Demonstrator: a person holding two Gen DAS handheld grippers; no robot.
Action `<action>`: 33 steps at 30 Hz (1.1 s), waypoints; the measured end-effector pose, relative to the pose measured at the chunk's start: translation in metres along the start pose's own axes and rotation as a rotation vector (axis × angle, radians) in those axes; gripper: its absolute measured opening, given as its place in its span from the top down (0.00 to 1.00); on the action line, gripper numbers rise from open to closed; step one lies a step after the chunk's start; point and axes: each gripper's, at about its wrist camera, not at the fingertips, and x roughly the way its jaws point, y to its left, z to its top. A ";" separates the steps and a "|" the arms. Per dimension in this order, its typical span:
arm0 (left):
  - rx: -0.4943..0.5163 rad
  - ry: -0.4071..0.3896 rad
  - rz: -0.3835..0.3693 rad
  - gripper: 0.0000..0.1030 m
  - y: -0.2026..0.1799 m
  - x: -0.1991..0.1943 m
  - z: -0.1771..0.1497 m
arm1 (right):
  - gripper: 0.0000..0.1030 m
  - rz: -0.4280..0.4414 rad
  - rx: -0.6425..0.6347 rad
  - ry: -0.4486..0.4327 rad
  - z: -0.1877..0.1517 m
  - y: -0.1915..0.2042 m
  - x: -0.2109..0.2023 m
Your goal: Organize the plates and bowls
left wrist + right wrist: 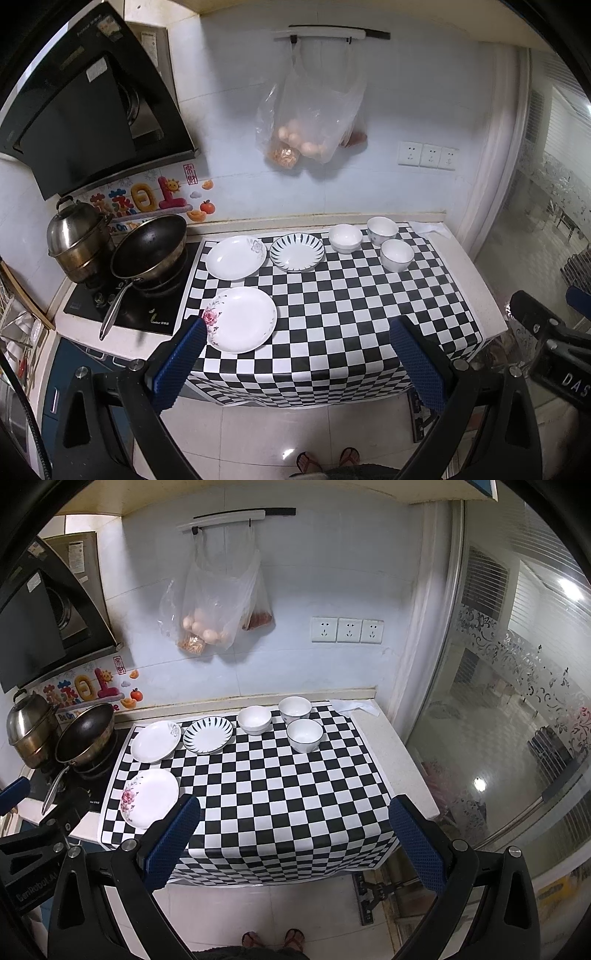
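Three plates lie on the checkered cloth: a white plate with a pink flower near the front left, a white plate with a grey flower behind it, and a plate with dark rim strokes beside that. Three white bowls stand at the back right: one, one behind, one in front. My left gripper and right gripper hover open above the counter's front edge, holding nothing.
A black frying pan and a steel pot sit on the stove at left. Plastic bags hang on the wall. A glass door stands right. A person's sandalled feet are on the floor below.
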 end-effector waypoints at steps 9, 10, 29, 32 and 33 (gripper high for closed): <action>-0.107 0.194 0.127 0.02 0.095 0.138 -0.028 | 0.00 0.147 -0.015 0.139 -0.009 0.043 0.120; -0.125 0.234 0.138 0.02 0.108 0.158 -0.035 | 0.00 0.178 -0.017 0.184 -0.011 0.051 0.138; -0.401 0.681 0.102 0.35 0.251 0.441 -0.101 | 0.36 0.475 -0.195 0.765 -0.049 0.258 0.500; -0.391 0.723 0.072 0.47 0.249 0.458 -0.101 | 0.43 0.511 -0.207 0.838 -0.053 0.277 0.532; -0.384 0.740 0.071 0.51 0.248 0.463 -0.101 | 0.47 0.525 -0.213 0.861 -0.055 0.282 0.540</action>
